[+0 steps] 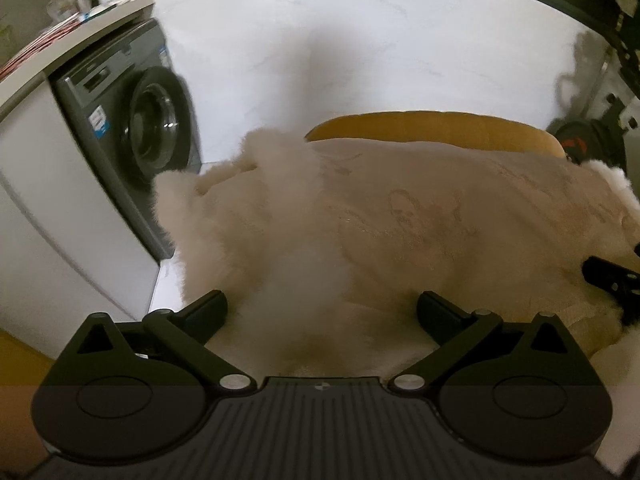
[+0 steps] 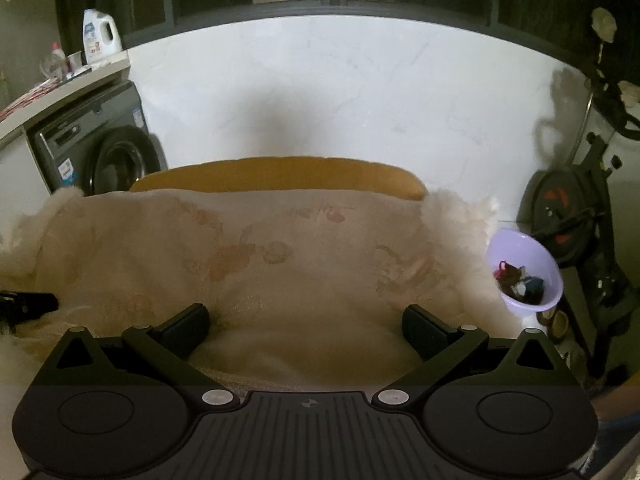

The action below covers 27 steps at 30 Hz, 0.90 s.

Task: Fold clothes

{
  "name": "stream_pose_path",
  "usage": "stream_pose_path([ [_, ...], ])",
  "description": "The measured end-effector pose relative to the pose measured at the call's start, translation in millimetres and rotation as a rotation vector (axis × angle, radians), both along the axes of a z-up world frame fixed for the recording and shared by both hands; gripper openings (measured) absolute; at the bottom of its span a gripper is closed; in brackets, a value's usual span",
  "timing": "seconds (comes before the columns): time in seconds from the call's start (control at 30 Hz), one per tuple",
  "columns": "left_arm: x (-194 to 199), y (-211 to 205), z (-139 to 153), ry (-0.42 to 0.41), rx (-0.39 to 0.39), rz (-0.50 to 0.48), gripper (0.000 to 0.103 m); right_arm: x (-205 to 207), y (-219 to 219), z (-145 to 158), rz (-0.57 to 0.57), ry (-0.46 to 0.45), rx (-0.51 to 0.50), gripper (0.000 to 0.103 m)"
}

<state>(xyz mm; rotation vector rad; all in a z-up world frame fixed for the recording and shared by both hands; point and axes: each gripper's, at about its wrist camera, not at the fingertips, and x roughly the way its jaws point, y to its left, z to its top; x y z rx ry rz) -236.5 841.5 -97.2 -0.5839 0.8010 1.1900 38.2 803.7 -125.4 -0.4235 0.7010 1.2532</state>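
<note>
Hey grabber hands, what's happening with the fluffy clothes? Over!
Left gripper open, right gripper open, both over the fleece garment. Garment spread flat on the yellow table, fuzzy edges out. Nothing in the way.

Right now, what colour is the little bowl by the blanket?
The bowl is light purple, seen best in the right wrist view.

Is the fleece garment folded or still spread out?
Mostly spread: the garment lies flat across the yellow table, printed lining up, fluffy edges hanging over both sides. Both grippers are open.
</note>
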Motion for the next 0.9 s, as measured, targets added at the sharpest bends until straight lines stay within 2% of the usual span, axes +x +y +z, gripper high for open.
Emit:
stream_pose_path([
  [0.03, 1, -1, 2, 0.000, 0.005, 0.009, 0.103, 2, -2, 4, -0.012, 0.007, 0.003, 0.102],
  [0.17, 4, -7, 13, 0.009, 0.020, 0.022, 0.103, 8, -12, 19, -0.060, 0.032, 0.013, 0.102],
  [0.37, 1, -23, 29, -0.015, 0.041, 0.006, 0.103, 6, -39, 37, -0.106, 0.018, 0.018, 0.102],
  [0.5, 0, -44, 42, -0.014, 0.097, 0.007, 0.103, -2, -63, 50, -0.125, 0.013, 0.028, 0.102],
  [0.67, 0, -67, 55, -0.028, 0.119, -0.043, 0.103, -12, -93, 67, -0.148, 0.005, 0.041, 0.102],
  [0.9, 1, -89, 58, -0.008, 0.123, -0.089, 0.103, -24, -134, 86, -0.190, 0.008, 0.066, 0.102],
])
